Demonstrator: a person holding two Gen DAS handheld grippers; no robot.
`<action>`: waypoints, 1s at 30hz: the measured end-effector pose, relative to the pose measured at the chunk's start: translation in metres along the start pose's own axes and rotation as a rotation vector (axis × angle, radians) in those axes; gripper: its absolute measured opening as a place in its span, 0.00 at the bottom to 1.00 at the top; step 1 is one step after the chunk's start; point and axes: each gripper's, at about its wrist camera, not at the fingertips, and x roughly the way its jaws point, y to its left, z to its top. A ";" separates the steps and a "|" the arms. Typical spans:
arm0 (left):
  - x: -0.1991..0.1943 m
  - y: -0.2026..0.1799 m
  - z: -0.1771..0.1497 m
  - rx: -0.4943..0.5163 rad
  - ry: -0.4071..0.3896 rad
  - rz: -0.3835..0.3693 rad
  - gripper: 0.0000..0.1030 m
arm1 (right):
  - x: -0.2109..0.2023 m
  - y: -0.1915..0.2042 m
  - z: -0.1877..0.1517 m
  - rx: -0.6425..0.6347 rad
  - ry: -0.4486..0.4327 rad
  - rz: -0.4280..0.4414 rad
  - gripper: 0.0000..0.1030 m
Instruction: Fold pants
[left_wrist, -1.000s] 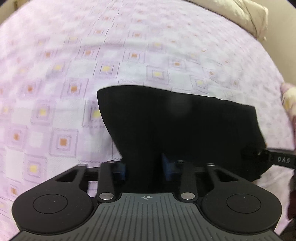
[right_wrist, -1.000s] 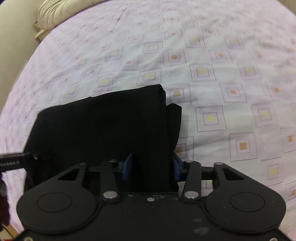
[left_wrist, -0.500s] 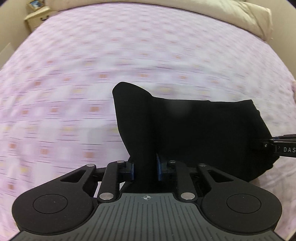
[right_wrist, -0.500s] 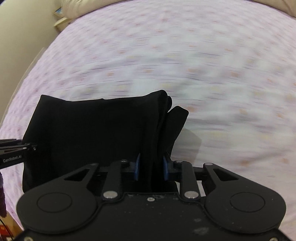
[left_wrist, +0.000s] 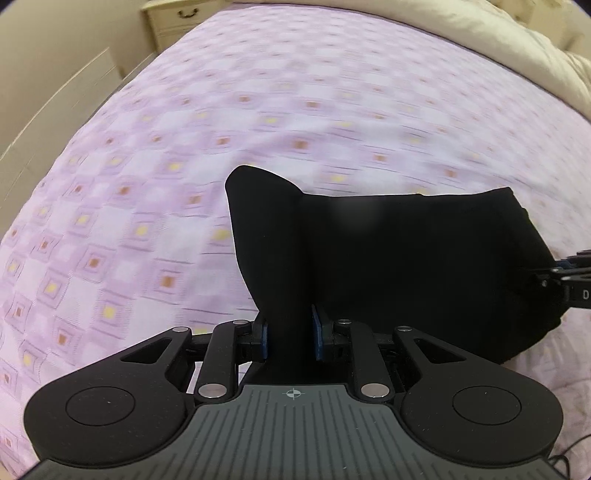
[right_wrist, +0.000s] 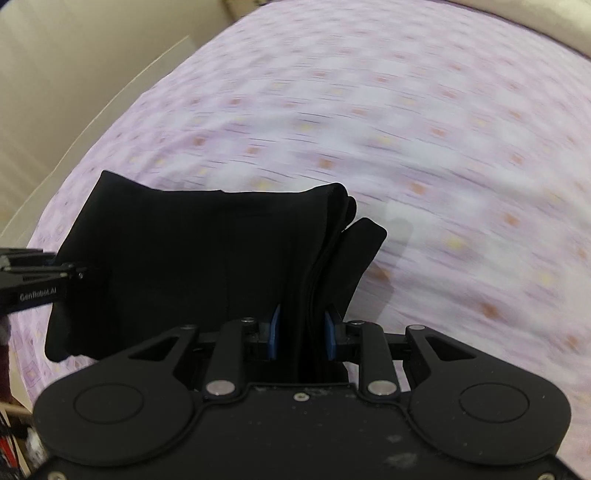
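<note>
Carried across bedspread, pants (left_wrist: 388, 258) stay pinched by each hand-held gripper (left_wrist: 289, 334)

Soft, even indoor light with faint shadows — the patterned bedsheet (right_wrist: 424, 122) streaks with motion blur, fisheye bending every edge, black pants (left_wrist: 388, 251) featureless.

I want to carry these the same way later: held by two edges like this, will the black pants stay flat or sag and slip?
Likely floppy: the black pants hang in a drooping sheet between the left hand-held gripper and right hand-held gripper. The stacked layers at the right edge look loose, so they may splay apart. Slipping seems unlikely while fabric fills both sets of pads.
</note>
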 end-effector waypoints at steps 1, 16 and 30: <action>0.005 0.006 0.001 -0.019 0.013 -0.011 0.30 | 0.003 0.006 0.003 -0.014 0.000 -0.010 0.26; -0.017 0.043 -0.022 -0.112 -0.065 0.030 0.47 | 0.016 0.005 0.004 0.012 0.052 -0.183 0.41; -0.005 0.030 -0.064 -0.034 0.046 0.105 0.48 | 0.005 0.046 -0.026 -0.122 0.024 -0.252 0.40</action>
